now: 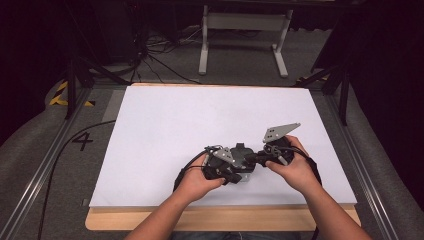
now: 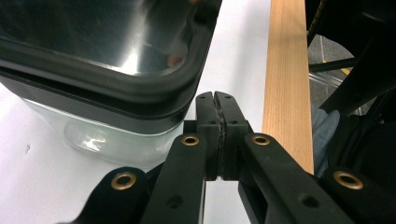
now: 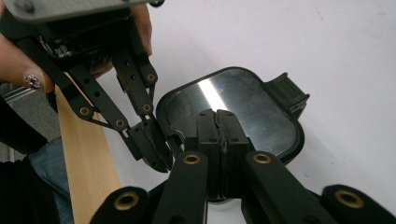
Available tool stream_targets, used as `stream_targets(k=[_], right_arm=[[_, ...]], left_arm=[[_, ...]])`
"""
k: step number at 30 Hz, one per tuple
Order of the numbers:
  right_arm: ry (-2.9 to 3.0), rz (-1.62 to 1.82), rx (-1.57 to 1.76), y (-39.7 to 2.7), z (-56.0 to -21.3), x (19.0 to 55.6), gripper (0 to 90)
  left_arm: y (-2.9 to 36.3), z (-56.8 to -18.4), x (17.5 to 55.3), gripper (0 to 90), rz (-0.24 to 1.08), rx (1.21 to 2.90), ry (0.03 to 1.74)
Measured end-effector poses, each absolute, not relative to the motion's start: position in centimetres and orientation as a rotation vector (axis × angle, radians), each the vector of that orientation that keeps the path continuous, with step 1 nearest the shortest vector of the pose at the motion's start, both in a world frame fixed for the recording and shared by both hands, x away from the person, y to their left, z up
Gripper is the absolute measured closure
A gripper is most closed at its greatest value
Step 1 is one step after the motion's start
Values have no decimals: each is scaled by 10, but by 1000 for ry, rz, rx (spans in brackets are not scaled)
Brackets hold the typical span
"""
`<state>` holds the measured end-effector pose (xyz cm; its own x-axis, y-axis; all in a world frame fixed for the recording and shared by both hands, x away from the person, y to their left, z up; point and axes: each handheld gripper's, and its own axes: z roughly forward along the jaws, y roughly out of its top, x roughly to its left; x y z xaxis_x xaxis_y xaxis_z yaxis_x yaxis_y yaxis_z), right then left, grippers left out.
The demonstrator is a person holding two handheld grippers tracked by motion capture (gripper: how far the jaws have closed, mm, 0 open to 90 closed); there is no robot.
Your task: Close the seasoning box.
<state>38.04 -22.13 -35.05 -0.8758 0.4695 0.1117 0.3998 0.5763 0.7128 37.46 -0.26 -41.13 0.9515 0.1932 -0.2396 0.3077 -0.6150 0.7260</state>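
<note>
Here we saw a small food container (image 3: 231, 112) standing on the white sheet (image 1: 200, 125) that covered the desk, toward the near edge and a little right of the middle. It had a clear, glassy body with rounded corners, seen pale and shiny in the left gripper view, and a black-rimmed lid (image 2: 107, 42) with a smooth, reflective centre panel that caught a bright streak of light. A ridged black latch tab (image 3: 289, 93) stuck out from one side of the lid.

In the high view both hands met over the container, the left hand (image 1: 197, 182) and the right hand (image 1: 295, 170) each wrapped around a black gripper, one with a grey three-cornered plate (image 1: 280, 132) on top. The left gripper (image 2: 217, 126) had its jaws pressed together with nothing between them, just beside a corner of the container, the tips near the lid's rim. The right gripper (image 3: 222, 140) also had its jaws closed on nothing, pointing at the near edge of the lid; whether they touched it we could not tell. In that same view the other gripper reached down to the lid's left corner.

The desk showed a pale wooden edge (image 2: 285, 79) with straight grain beyond the white sheet, and grey carpet (image 1: 240, 55) lay past it.
</note>
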Motion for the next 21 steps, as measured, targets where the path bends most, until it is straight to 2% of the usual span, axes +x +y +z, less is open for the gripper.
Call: stream_targets(k=[21], right_arm=[[2711,1206,743,-219,-354,378,883]], left_arm=[[7,-402,371,898,-154,2234,367]])
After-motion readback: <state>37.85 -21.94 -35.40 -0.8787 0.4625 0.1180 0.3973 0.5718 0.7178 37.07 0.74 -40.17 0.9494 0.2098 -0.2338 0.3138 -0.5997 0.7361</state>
